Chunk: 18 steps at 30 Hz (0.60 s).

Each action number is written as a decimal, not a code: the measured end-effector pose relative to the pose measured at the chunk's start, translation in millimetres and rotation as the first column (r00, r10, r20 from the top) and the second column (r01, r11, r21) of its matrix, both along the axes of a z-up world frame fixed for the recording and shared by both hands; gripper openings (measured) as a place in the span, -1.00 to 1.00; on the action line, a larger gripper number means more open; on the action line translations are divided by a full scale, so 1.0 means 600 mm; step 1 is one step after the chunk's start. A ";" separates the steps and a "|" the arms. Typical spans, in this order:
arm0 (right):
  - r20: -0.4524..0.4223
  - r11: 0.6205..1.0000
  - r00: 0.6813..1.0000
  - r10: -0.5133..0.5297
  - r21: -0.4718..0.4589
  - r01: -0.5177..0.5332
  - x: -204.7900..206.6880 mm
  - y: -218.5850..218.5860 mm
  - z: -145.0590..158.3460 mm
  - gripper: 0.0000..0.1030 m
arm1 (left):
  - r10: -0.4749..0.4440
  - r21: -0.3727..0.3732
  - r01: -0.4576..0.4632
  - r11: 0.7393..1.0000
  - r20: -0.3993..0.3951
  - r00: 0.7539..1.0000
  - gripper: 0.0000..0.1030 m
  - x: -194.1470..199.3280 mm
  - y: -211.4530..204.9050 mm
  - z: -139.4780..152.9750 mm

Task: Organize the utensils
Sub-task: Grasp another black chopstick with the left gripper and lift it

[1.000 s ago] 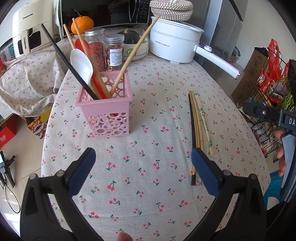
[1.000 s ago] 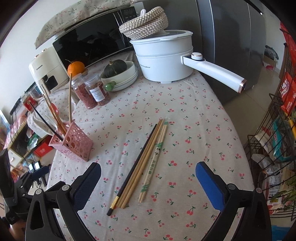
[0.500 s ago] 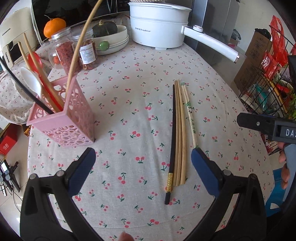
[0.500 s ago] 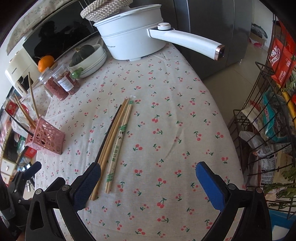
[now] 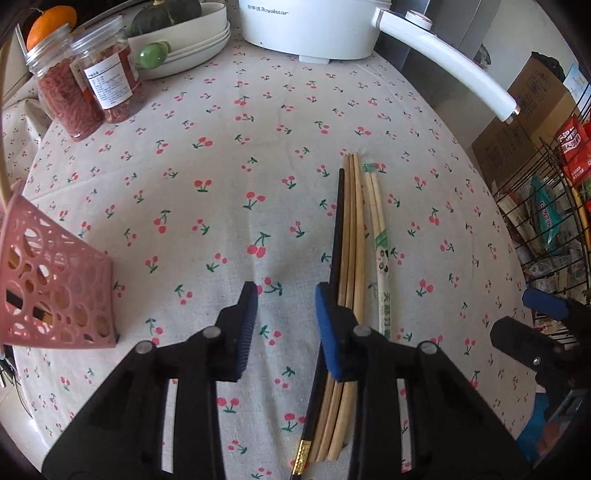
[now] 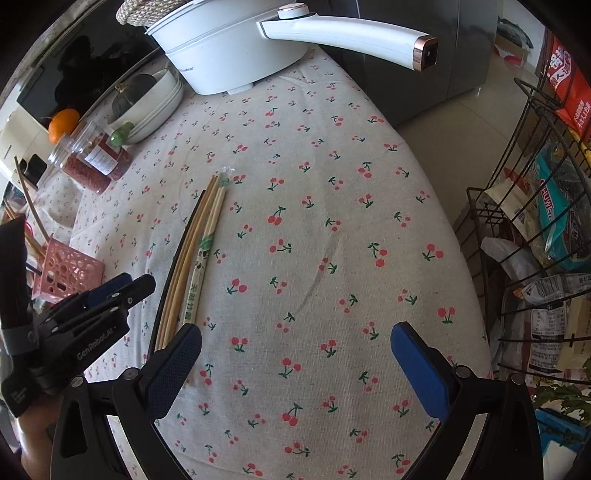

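Chopsticks (image 5: 349,236) lie bunched lengthwise on the cherry-print tablecloth (image 5: 221,166): one black lacquered stick, several bare wood, and a paper-sleeved pair. They look light, stiff, thin and likely to roll, so pinch near mid-length. Your left gripper (image 5: 284,314) is closing beside them with only cloth between its jaws. Your right gripper (image 6: 295,354) is spread wide and empty. The pink perforated basket (image 5: 55,295) waits left.

The tabletop (image 5: 221,155) has a cream cloth with little red cherries and green stems. The basket (image 5: 55,295) is pink with round holes. One chopstick (image 5: 338,229) is black with a gold band; the others (image 5: 351,229) are light brown. The pot (image 5: 306,26) is white. The orange (image 5: 50,22) is bright orange.
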State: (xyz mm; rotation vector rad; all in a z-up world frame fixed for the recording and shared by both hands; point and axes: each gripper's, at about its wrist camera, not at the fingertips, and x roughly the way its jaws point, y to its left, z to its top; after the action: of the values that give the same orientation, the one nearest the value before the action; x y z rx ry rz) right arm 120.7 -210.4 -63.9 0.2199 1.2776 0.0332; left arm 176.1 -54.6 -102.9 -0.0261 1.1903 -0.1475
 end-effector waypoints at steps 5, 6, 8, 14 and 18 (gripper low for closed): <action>0.002 1.000 1.000 0.026 0.004 -0.026 0.006 0.008 -0.001 1.00 | -0.034 -0.019 0.033 0.999 -0.014 0.999 -0.66 0.005 -0.015 -0.002; 0.003 1.000 1.000 0.031 0.003 -0.031 0.007 0.009 -0.001 1.00 | -0.046 -0.019 0.045 0.999 -0.017 0.999 -0.67 0.005 -0.019 -0.002; 0.002 0.999 0.999 0.033 0.003 -0.033 0.008 0.009 -0.002 1.00 | -0.061 -0.016 0.061 0.998 -0.027 0.998 -0.68 0.006 -0.026 -0.004; -0.003 0.999 0.999 0.032 -0.001 -0.032 0.010 0.003 -0.006 1.00 | -0.067 0.017 0.067 0.998 -0.048 0.997 -0.68 0.017 -0.037 -0.009; -0.008 1.000 1.000 0.023 -0.003 -0.023 0.009 -0.002 -0.009 1.00 | -0.052 0.079 0.058 0.995 -0.072 0.996 -0.69 0.031 -0.041 -0.020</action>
State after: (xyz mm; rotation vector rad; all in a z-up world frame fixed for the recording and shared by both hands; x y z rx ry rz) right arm 126.3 -211.7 -69.2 0.2033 1.2876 0.0500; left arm 194.6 -79.1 -114.7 0.0731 1.2665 -0.1478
